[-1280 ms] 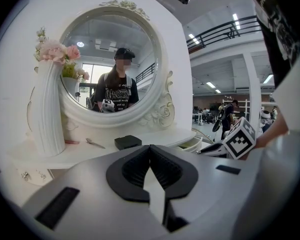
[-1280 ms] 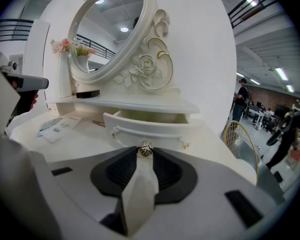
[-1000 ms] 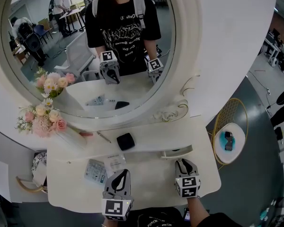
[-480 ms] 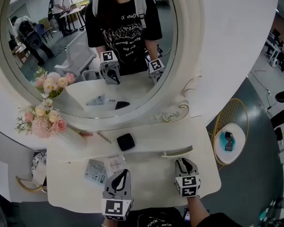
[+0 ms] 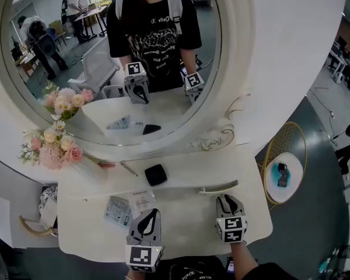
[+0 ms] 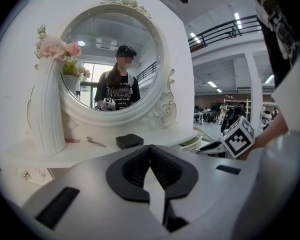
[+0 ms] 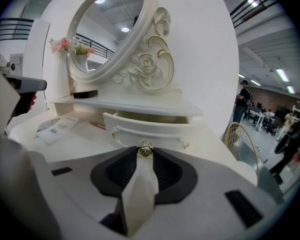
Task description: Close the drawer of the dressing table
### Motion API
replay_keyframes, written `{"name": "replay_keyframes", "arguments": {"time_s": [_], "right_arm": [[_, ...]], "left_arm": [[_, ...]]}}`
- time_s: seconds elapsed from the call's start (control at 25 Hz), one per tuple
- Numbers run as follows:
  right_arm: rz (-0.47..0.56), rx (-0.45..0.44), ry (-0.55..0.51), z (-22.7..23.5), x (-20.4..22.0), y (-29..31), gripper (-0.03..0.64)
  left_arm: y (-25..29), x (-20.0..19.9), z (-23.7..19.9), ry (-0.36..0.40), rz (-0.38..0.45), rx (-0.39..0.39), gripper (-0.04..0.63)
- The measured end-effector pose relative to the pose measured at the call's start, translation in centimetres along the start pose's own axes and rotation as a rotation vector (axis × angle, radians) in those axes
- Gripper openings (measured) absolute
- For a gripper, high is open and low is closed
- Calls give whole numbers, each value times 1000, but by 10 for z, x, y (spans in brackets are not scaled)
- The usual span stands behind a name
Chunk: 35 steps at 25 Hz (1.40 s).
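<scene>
The white dressing table has a small drawer under its raised shelf at the right, pulled a little way out. In the right gripper view the drawer's front faces me, with a dark gap above it. My right gripper is shut on the drawer's small gold knob at the middle of the front; in the head view the right gripper touches the drawer. My left gripper hovers over the tabletop to the left, jaws shut and holding nothing; in its own view the left gripper points toward the mirror.
A black box, a spoon and a white vase of pink flowers stand on the shelf. Leaflets lie on the tabletop by the left gripper. A round gold-wire side table stands to the right.
</scene>
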State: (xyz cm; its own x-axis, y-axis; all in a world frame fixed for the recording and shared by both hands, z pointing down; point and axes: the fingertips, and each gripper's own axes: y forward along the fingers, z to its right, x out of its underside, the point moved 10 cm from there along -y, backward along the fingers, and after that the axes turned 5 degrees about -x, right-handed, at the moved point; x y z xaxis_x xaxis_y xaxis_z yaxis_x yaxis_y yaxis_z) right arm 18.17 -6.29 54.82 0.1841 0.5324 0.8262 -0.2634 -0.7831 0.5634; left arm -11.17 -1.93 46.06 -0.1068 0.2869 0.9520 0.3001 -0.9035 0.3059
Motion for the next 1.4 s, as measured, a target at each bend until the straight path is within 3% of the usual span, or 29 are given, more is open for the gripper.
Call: {"name": "replay_keyframes", "arguments": {"time_s": [1.4], "right_arm": [[2, 8, 1, 1, -5, 6, 107]], "left_arm": [[7, 1, -5, -21, -6, 15, 17]]}}
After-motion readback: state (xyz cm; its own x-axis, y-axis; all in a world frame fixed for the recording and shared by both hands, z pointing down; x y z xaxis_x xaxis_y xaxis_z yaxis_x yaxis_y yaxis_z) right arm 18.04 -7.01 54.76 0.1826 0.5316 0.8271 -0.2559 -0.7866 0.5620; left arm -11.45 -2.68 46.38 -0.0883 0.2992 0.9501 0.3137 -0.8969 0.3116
